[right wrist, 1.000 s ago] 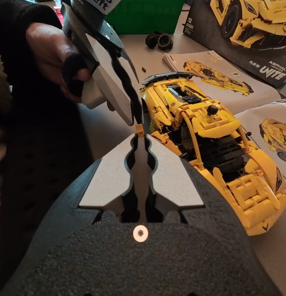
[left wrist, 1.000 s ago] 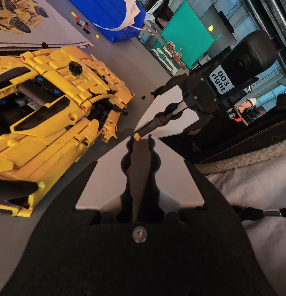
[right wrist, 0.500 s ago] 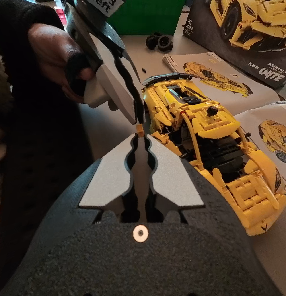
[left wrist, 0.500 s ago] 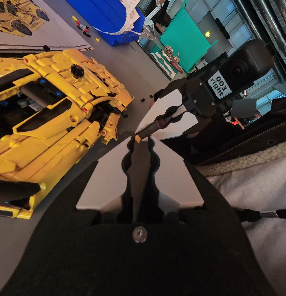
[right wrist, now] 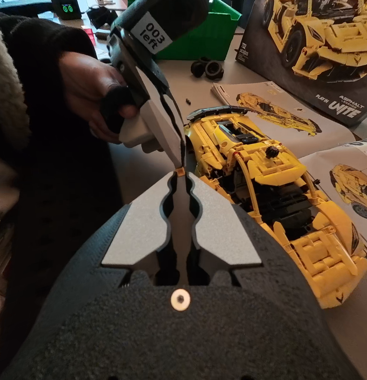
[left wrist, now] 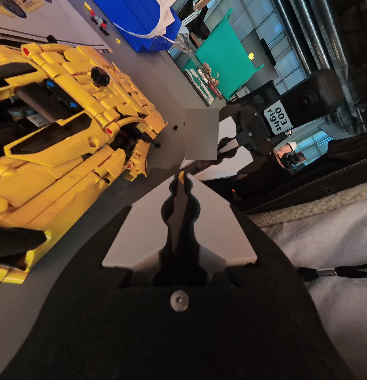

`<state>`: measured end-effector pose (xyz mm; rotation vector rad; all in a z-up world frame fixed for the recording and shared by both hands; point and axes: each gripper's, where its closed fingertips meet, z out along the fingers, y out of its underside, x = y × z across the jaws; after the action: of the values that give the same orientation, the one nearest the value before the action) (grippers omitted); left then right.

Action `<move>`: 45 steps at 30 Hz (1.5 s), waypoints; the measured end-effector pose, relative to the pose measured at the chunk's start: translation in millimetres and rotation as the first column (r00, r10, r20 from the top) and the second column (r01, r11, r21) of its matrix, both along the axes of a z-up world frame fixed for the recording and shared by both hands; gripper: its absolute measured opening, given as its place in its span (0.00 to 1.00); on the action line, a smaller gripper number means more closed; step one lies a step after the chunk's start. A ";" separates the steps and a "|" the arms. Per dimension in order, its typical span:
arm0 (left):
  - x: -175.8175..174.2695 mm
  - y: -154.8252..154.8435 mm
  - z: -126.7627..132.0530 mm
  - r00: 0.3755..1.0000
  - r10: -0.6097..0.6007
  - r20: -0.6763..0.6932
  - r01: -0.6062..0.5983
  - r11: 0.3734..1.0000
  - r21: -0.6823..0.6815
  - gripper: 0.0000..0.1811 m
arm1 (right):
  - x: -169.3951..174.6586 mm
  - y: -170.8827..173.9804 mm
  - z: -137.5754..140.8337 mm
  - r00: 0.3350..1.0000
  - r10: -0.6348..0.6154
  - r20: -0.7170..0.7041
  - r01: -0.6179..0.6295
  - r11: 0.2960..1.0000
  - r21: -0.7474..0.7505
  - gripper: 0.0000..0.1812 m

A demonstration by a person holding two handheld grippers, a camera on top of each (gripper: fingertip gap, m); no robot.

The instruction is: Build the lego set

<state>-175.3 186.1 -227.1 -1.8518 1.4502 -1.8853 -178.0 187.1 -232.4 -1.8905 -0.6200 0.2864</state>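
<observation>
Your right gripper (right wrist: 180, 174) jaws pinch the small yellow piece (right wrist: 180, 171) at their tips; your left gripper (left wrist: 180, 176) jaws close on its other end, beside the yellow car (right wrist: 260, 185).

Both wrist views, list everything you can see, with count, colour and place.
Yellow brick-built car: one, yellow and black, on the table.
Small yellow brick piece: one, pinched between the two gripper tips.
Grey table: one, under everything.
Printed instruction booklets: at least two, white, beyond the car.
Dark set box: one, far right.
Black rubber tyres: a small pile, near the green bin.
Green plastic bin: one, table's far side.
Blue plastic bin: one, far end.
Left gripper: grey fingers, shut on the piece.
Right gripper: grey fingers, gripping it too.
Hand: one, holding the left gripper.
</observation>
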 end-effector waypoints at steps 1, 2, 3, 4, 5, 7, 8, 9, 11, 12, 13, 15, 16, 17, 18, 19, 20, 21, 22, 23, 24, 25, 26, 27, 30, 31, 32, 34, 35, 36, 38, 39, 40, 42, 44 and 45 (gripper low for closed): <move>-0.3 0.4 1.7 1.000 0.001 0.014 -0.001 1.000 0.008 0.01 | -0.5 -0.2 0.6 1.000 -0.001 -0.020 0.001 1.000 -0.002 0.01; -1.1 -0.8 3.0 1.000 -0.010 0.027 0.009 1.000 0.020 0.01 | -1.4 -0.9 2.0 0.998 0.001 -0.056 -0.001 1.000 -0.005 0.01; -2.2 -2.1 3.9 0.999 -0.022 0.036 0.021 0.999 0.036 0.01 | -2.0 -2.2 3.3 0.995 0.007 -0.099 -0.009 1.000 -0.020 0.01; -2.7 -2.2 4.9 0.999 -0.026 0.046 0.023 0.998 0.057 0.01 | -1.3 -2.5 5.4 0.989 0.007 -0.151 -0.012 0.999 -0.037 0.03; -2.5 -1.3 6.5 0.998 -0.022 0.058 0.018 0.997 0.069 0.01 | -0.6 -2.8 9.0 0.977 0.009 -0.213 -0.020 0.999 -0.050 0.07; -1.2 0.5 12.2 0.997 -0.011 0.079 0.007 0.999 0.049 0.01 | 2.8 -2.8 17.8 0.949 0.013 -0.315 -0.029 0.998 -0.049 0.12; -0.2 1.7 15.5 0.996 -0.004 0.091 0.001 0.999 0.032 0.01 | 6.2 -2.0 20.7 0.943 0.006 -0.332 -0.019 0.999 -0.037 0.12; 1.0 3.1 18.8 0.994 0.004 0.107 -0.007 1.000 0.023 0.01 | 8.9 -1.1 23.0 0.941 0.000 -0.337 -0.007 1.000 -0.021 0.12; 4.6 9.3 24.5 0.989 0.026 0.142 -0.034 0.998 0.058 0.01 | 11.7 1.5 26.9 0.941 -0.004 -0.338 0.008 1.000 0.011 0.12; 7.6 15.5 27.1 0.987 0.039 0.158 -0.055 0.993 0.100 0.01 | 14.0 3.9 29.1 0.941 -0.008 -0.338 0.018 1.000 0.026 0.12; 11.2 24.1 30.3 0.984 0.051 0.172 -0.078 0.985 0.155 0.01 | 18.1 6.9 32.4 0.943 -0.012 -0.332 0.028 0.999 0.041 0.12; 19.7 51.9 40.4 0.977 0.085 0.194 -0.139 0.949 0.285 0.01 | 37.2 16.7 42.1 0.962 -0.045 -0.270 0.066 0.996 0.066 0.13; 24.8 71.6 49.8 0.969 0.124 0.216 -0.192 0.922 0.335 0.01 | 50.6 23.0 49.1 0.969 -0.069 -0.236 0.088 0.993 0.074 0.13; 29.4 91.7 62.3 0.955 0.166 0.246 -0.249 0.899 0.359 0.01 | 63.8 30.1 57.1 0.971 -0.087 -0.221 0.107 0.991 0.078 0.13; 33.1 110.8 75.6 0.938 0.208 0.279 -0.303 0.882 0.360 0.01 | 76.8 38.3 64.0 0.971 -0.103 -0.217 0.121 0.990 0.072 0.13; 35.9 128.5 86.4 0.917 0.252 0.309 -0.357 0.864 0.355 0.01 | 89.7 47.2 68.5 0.967 -0.122 -0.223 0.136 0.990 0.048 0.13; 37.7 143.7 91.4 0.897 0.292 0.331 -0.406 0.840 0.360 0.01 | 100.7 56.3 71.4 0.961 -0.135 -0.242 0.144 0.989 0.017 0.14; 38.9 153.3 89.5 0.885 0.319 0.339 -0.438 0.816 0.377 0.01 | 108.9 65.6 72.6 0.953 -0.136 -0.270 0.139 0.990 -0.009 0.13; 39.7 155.7 83.1 0.883 0.327 0.337 -0.448 0.803 0.393 0.01 | 118.3 75.7 70.8 0.945 -0.145 -0.294 0.145 0.989 -0.021 0.14; 40.5 151.9 75.3 0.884 0.325 0.335 -0.445 0.804 0.395 0.01 | 128.3 85.5 64.9 0.937 -0.169 -0.307 0.168 0.985 -0.029 0.14; 41.4 145.2 66.7 0.887 0.322 0.331 -0.438 0.811 0.387 0.01 | 135.5 92.7 58.2 0.930 -0.189 -0.316 0.189 0.982 -0.030 0.14; 42.4 138.5 58.1 0.891 0.321 0.322 -0.432 0.818 0.380 0.01 | 139.8 96.9 54.1 0.920 -0.202 -0.335 0.209 0.978 -0.015 0.13; 43.3 132.4 51.1 0.895 0.319 0.312 -0.425 0.823 0.378 0.01 | 141.2 97.8 53.1 0.907 -0.209 -0.366 0.225 0.974 0.002 0.11; 44.4 127.5 47.0 0.901 0.309 0.305 -0.413 0.827 0.382 0.01 | 140.0 96.2 53.8 0.897 -0.205 -0.392 0.226 0.974 0.008 0.11; 47.2 125.7 50.9 0.899 0.282 0.335 -0.411 0.808 0.422 0.01 | 140.3 89.2 53.6 0.917 -0.202 -0.344 0.225 0.974 0.029 0.09; 47.4 126.8 52.7 0.897 0.275 0.346 -0.412 0.803 0.430 0.01 | 143.5 88.6 51.0 0.924 -0.215 -0.316 0.238 0.970 0.038 0.07; 46.9 127.7 53.0 0.898 0.270 0.348 -0.409 0.804 0.432 0.01 | 145.2 88.5 49.2 0.927 -0.221 -0.303 0.244 0.969 0.039 0.07; 45.1 129.2 50.9 0.899 0.269 0.345 -0.405 0.811 0.423 0.02 | 141.9 88.4 53.4 0.927 -0.199 -0.318 0.225 0.973 0.045 0.07; 44.0 131.0 49.1 0.897 0.275 0.345 -0.410 0.809 0.421 0.02 | 138.9 88.0 58.2 0.926 -0.181 -0.331 0.212 0.976 0.058 0.07; 43.0 132.7 47.2 0.897 0.279 0.344 -0.413 0.806 0.423 0.02 | 136.4 87.4 61.8 0.926 -0.169 -0.339 0.205 0.976 0.073 0.06; 41.9 136.0 44.9 0.896 0.285 0.340 -0.418 0.799 0.433 0.02 | 134.7 87.1 59.7 0.929 -0.169 -0.328 0.205 0.975 0.080 0.04; 41.7 137.2 45.0 0.895 0.287 0.341 -0.421 0.794 0.438 0.02 | 134.0 87.4 55.4 0.931 -0.172 -0.320 0.204 0.977 0.066 0.04; 41.4 137.6 45.2 0.895 0.285 0.343 -0.422 0.790 0.445 0.02 | 132.6 87.4 52.1 0.932 -0.170 -0.319 0.197 0.979 0.053 0.04; 40.5 137.6 45.2 0.894 0.283 0.347 -0.426 0.778 0.462 0.02 | 128.6 86.9 51.9 0.931 -0.157 -0.329 0.183 0.982 0.050 0.04; 40.0 135.1 46.4 0.895 0.274 0.353 -0.424 0.769 0.479 0.02 | 126.0 86.4 54.4 0.933 -0.149 -0.329 0.178 0.982 0.060 0.04; 40.0 133.5 47.2 0.895 0.266 0.358 -0.423 0.763 0.488 0.02 | 125.4 86.0 55.3 0.935 -0.148 -0.322 0.178 0.982 0.065 0.03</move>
<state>-135.4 319.6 -179.8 -1.3958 1.2669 -1.2846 -52.6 273.1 -177.1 -1.7447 -0.2528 0.4348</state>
